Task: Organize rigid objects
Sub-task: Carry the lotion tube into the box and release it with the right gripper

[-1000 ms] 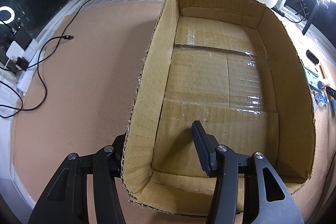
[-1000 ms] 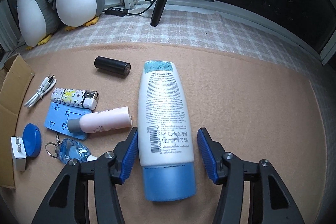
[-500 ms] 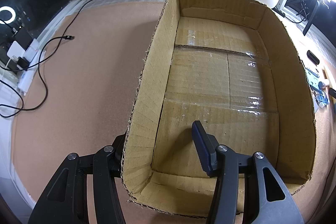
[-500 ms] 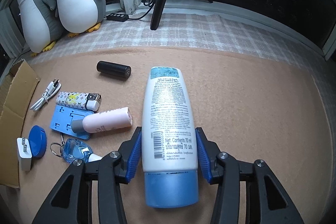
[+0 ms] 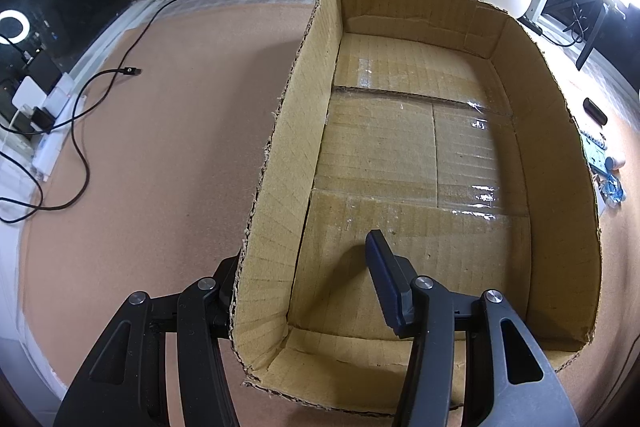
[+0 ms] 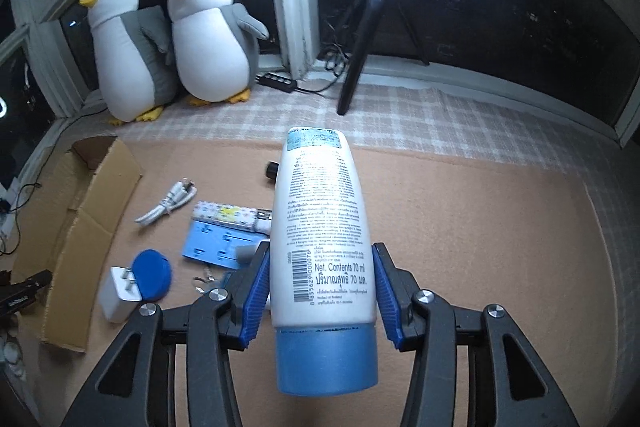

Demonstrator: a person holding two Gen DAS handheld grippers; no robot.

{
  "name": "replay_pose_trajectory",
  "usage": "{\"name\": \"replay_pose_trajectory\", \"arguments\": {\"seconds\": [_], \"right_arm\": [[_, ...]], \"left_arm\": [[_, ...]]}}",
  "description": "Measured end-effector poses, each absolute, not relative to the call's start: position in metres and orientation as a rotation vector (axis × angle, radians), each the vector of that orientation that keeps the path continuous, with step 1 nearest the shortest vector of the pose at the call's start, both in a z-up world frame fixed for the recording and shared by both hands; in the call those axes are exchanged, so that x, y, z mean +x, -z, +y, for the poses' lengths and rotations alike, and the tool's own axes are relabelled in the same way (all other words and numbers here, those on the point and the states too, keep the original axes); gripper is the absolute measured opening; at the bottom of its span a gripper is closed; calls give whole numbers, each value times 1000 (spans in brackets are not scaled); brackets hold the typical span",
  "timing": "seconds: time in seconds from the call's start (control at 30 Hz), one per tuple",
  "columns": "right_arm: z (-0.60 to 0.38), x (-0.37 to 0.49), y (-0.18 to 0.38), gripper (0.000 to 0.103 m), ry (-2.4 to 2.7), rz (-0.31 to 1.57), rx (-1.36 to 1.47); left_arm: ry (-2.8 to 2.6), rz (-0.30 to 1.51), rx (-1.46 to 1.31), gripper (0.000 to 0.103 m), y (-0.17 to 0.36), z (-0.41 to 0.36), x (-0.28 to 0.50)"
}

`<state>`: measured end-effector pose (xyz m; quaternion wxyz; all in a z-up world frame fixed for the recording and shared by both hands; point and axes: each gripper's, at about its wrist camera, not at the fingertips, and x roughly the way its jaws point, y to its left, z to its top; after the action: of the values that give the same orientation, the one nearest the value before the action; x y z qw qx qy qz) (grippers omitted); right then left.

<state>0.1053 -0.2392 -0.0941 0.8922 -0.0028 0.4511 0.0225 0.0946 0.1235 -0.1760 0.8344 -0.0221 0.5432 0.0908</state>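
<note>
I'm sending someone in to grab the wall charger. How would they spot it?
Start at the cardboard box left of the tan mat. Against its outer wall sits a cluster of small items; the wall charger lies nearest, touching a round blue disc. It is the only white cube with two metal prongs.

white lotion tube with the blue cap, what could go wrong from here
The white lotion tube with the blue cap is pinched only near its cap end by the right gripper, so its long free end may swing or slip. The left gripper straddles the brown cardboard box's thin wall, which could buckle.

home window nook: plush penguins (image 6: 208,39), checked blanket (image 6: 440,115)
</note>
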Motion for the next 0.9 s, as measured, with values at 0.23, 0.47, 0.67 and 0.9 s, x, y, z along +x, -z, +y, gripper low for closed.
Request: {"name": "replay_pose_trajectory", "arguments": {"seconds": [0.23, 0.47, 0.67, 0.9], "right_arm": [[-150, 111, 62, 44, -233, 911, -51], [-60, 119, 62, 44, -374, 926, -119], [-2, 126, 82, 44, -452, 983, -124], [37, 136, 108, 47, -477, 1038, -171]], "left_arm": [[-178, 1140, -55, 52, 177, 124, 92], [-167, 1130, -78, 52, 179, 126, 93], [-157, 1123, -85, 52, 179, 126, 91], [-154, 1117, -78, 52, 180, 124, 90]]}}
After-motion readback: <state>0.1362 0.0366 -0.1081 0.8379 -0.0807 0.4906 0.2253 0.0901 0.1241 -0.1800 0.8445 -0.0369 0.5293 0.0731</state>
